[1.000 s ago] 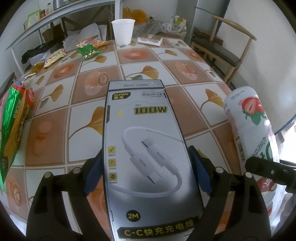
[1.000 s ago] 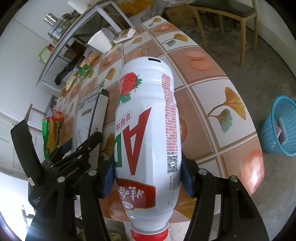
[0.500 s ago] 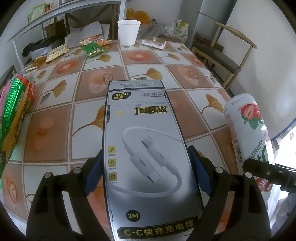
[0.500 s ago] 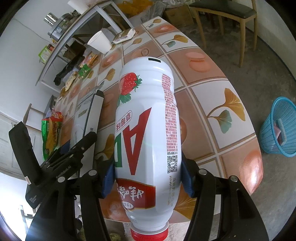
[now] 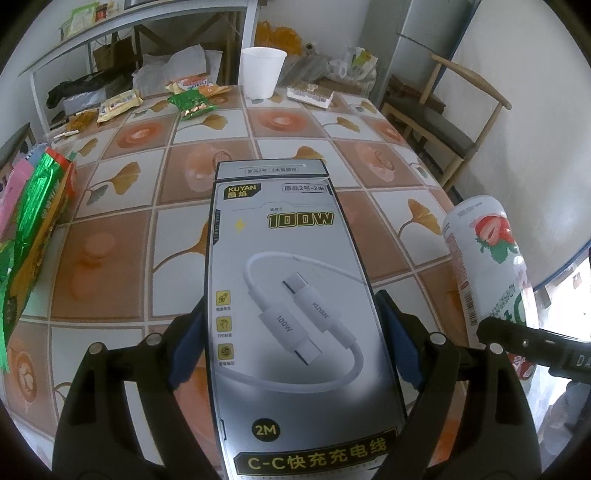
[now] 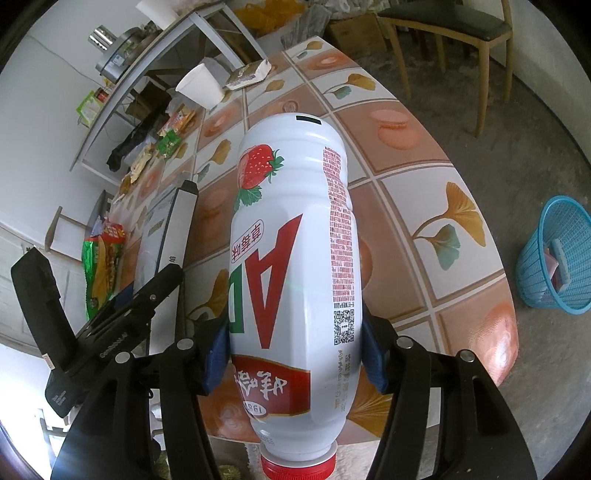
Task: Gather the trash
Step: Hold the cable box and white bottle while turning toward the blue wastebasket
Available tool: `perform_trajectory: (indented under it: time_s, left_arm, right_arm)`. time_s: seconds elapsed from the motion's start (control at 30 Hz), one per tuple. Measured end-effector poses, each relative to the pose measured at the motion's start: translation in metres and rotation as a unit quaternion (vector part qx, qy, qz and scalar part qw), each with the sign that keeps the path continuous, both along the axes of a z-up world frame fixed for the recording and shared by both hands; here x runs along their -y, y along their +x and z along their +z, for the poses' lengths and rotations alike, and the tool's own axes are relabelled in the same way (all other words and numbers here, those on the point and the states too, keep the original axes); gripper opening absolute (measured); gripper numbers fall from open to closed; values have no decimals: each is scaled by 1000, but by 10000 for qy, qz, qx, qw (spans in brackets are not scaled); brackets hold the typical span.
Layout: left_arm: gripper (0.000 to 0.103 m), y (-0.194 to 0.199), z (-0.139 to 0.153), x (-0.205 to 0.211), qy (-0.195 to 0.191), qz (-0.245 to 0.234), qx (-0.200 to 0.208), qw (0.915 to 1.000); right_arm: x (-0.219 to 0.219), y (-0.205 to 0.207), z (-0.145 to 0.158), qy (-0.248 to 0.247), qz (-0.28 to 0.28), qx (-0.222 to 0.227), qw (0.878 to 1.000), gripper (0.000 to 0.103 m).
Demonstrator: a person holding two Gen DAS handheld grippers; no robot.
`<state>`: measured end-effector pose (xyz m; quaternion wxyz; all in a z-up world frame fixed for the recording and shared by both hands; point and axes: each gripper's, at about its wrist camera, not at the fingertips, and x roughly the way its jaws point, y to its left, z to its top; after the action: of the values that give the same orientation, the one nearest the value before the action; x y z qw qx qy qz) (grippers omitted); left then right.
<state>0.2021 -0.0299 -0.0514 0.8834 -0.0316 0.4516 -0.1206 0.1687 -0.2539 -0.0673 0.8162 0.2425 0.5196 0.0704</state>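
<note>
My left gripper (image 5: 291,332) is shut on a flat grey charging-cable box (image 5: 291,295), held above the tiled table (image 5: 110,258) with both blue pads pressed on its sides. My right gripper (image 6: 293,347) is shut on a white strawberry-drink bottle (image 6: 291,240), its red cap toward the camera. The bottle (image 5: 487,266) shows at the right in the left wrist view. The box (image 6: 177,225) and the left gripper (image 6: 122,317) show edge-on at the left in the right wrist view. A blue mesh waste basket (image 6: 554,258) stands on the floor to the right of the table.
A white paper cup (image 5: 263,72), snack wrappers (image 5: 192,101) and a small flat packet (image 5: 310,95) lie at the table's far end. Green and red snack bags (image 5: 33,221) sit on the left edge. A wooden chair (image 5: 443,122) stands right of the table, a metal shelf (image 5: 110,26) behind.
The left gripper with the cable box has tilted and shifted a little, so the far table end sits lower in its view. The right gripper and bottle have stayed still.
</note>
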Motion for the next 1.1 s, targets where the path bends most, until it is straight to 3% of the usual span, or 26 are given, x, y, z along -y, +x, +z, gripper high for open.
perform_trajectory:
  time_s: [1.1]
  left_arm:
    - [81, -25, 36, 12, -485, -341, 314, 9977]
  right_arm:
    - [13, -17, 22, 164, -87, 288, 9994, 58]
